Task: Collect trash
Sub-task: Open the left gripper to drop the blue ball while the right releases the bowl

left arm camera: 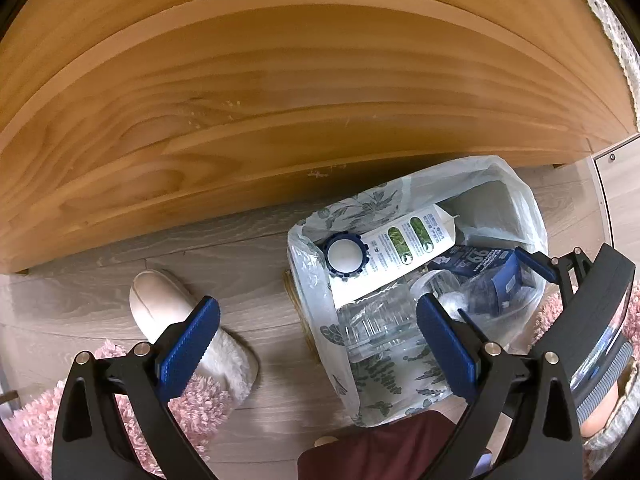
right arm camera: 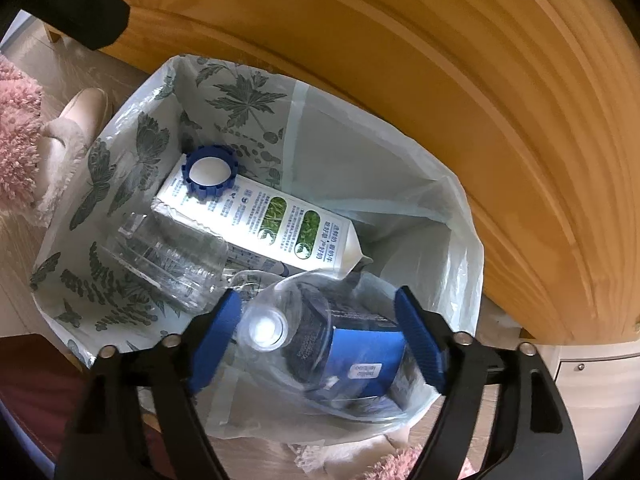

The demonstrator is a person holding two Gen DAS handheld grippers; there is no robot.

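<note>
The right gripper [right arm camera: 320, 340] hangs over the mouth of the trash bag [right arm camera: 452, 216] with its jaws spread wide. Between its blue pads [right arm camera: 216, 340] sits a clear plastic bottle [right arm camera: 280, 332], white neck towards the lens, with a blue box [right arm camera: 364, 356] seen through it. I can't make out either pad touching the bottle, so it looks released, or about to be. To finish this step well, I'd keep the jaws wide and lift straight up, so a pad doesn't snag the thin bag rim at 5 o'clock.

From that claw, a second crushed clear bottle [right arm camera: 172, 260] lies at 10 o'clock, and the white milk carton [right arm camera: 264, 220] with its blue ring cap [right arm camera: 208, 174] at 11 o'clock, deeper in the bag.

The left gripper [left arm camera: 318, 344] is also wide open and holds nothing. It hovers beside the bag, over the grey wood floor [left arm camera: 240, 264]. The bag's contents lie at its 1 o'clock, a fluffy slipper [left arm camera: 168, 308] at 9 o'clock, a pink rug [left arm camera: 36, 428] at 8 o'clock. A wooden panel [left arm camera: 280, 100] stands behind everything.
</note>
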